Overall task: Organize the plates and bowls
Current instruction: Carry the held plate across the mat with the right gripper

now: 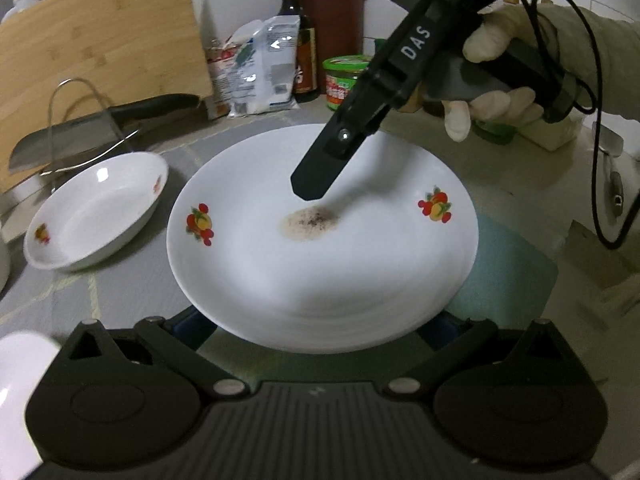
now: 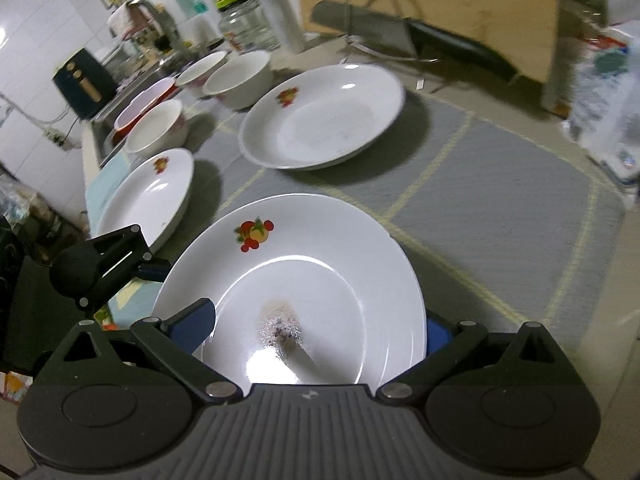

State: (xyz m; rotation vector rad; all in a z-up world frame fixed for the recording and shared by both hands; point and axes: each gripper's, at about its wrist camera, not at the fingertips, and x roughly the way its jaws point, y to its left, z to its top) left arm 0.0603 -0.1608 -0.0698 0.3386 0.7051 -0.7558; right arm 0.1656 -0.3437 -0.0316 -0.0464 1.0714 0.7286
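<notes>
Both grippers' (image 1: pixel 316 320) (image 2: pixel 316 320) jaws are being spread wide around a stained plate (image 1: pixel 320 240) above the grey mat (image 2: pixel 500 200).

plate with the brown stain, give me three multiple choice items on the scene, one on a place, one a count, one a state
1. Where does the brown stain lie?
A on the rim
B in the middle of the plate
C on the mat

2. How many fruit prints show on that plate in the left wrist view?
A one
B four
C two

3. How do the white bowls stand?
A upright
B upside down
C on their sides

Answers: 1 B, the speckled patch sits in the plate's well, away from the rim; 2 C, one print shows near each side; 3 A, their open mouths face up.
</notes>
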